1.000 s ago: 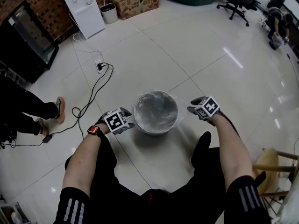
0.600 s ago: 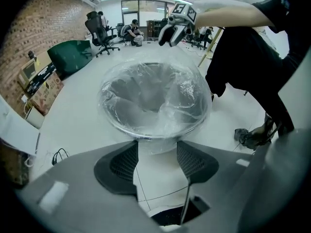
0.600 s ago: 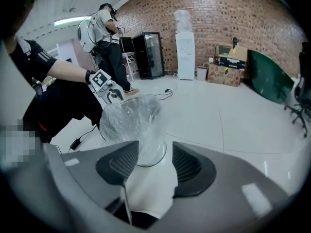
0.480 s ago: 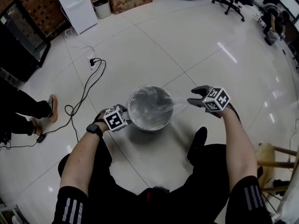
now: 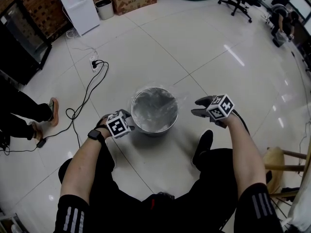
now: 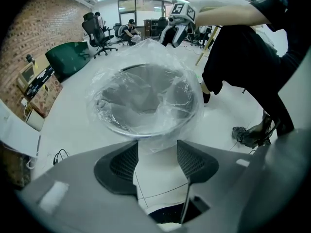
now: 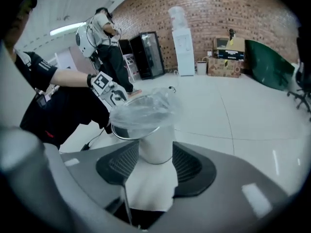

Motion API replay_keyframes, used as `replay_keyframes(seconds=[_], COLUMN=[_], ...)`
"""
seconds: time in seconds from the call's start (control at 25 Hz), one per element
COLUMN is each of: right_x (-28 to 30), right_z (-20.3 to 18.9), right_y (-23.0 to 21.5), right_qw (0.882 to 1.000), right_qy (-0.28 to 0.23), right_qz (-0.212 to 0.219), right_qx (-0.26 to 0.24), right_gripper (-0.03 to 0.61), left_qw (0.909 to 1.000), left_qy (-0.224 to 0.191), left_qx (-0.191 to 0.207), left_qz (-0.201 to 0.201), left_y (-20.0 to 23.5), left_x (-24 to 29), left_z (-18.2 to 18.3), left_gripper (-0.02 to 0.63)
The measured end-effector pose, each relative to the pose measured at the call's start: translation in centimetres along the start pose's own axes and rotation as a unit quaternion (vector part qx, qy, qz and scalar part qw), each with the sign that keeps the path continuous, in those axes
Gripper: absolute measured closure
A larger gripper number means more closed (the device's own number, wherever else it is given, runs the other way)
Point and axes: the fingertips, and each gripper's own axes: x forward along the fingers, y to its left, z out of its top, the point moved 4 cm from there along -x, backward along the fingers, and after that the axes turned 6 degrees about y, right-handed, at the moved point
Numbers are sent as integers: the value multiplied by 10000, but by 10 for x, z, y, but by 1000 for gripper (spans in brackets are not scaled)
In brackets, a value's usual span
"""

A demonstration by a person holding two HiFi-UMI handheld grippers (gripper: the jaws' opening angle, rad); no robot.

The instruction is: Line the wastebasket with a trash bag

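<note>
A round wastebasket (image 5: 154, 109) stands on the tiled floor with a clear trash bag (image 5: 180, 97) inside it and its film loose over the rim. My left gripper (image 5: 130, 116) is at the basket's left side. Its jaws have just been opening and now stand open, with a flap of film (image 6: 154, 141) hanging loose between the pads. My right gripper (image 5: 198, 108) hovers to the right of the basket, apart from it. Its jaws have also just been opening and hold nothing. In the right gripper view, the bag (image 7: 145, 108) puffs above the basket (image 7: 154, 147) ahead of the jaws.
A power strip (image 5: 95, 62) and black cable (image 5: 80, 111) lie on the floor at the left. Another person's legs (image 5: 26, 116) stand beyond them. A wooden stool (image 5: 286, 165) is at the right. My own shoe (image 5: 204, 143) rests near the basket. A water dispenser (image 5: 80, 4) stands at the back.
The right gripper let go of the film it had stretched out to the right and drew back. The film has settled onto the rim. The left gripper stayed at the basket's left side.
</note>
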Motion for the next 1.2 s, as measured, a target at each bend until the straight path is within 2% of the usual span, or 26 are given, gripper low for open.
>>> replay_keyframes(seconds=[0.08,0.2,0.28,0.4,0.52,0.56,0.6,0.64,0.68,0.8,0.96,1.08,1.2], right_x=[2,8,15,25,32,35,38,40,40,38,50,66,78], right_z=[13,32,34,28,31,31,31,30,30,24,-4,-27,-36], right_y=[5,6,0,-11,-8,-6,-5,-5,-5,-2,11,23,22], right_qw=[9990,9905,9857,9813,9679,9673,9696,9729,9756,9818,9910,9913,9921], right_qy=[-412,-992,-1035,-997,-1300,-1296,-1235,-1155,-1080,-810,-59,528,840], right_qz=[53,304,273,178,655,742,746,700,653,682,742,853,633], right_qx=[173,901,1301,1639,2047,2051,1975,1877,1798,1580,1115,853,691], right_gripper=[348,344,344,345,347,356,404,502,567,571,569,569,570], left_qw=[10000,10000,9999,9999,10000,9999,9999,9999,9999,9999,9996,9989,9984], left_qy=[9,62,67,75,76,80,85,93,102,99,99,140,293], left_qx=[-2,-16,-31,-25,-23,-12,0,13,20,-13,-2,84,63], left_qz=[16,44,69,68,60,59,55,50,47,8,-258,-441,-477], left_y=[0,0,0,-1,-1,-1,-1,0,0,-1,-14,-26,-30], left_x=[1,0,1,1,4,5,5,5,4,3,9,18,28], left_z=[1,1,0,2,3,3,3,3,3,3,-1,-1,-5], left_gripper=[370,370,370,370,370,370,370,370,370,370,370,370,370])
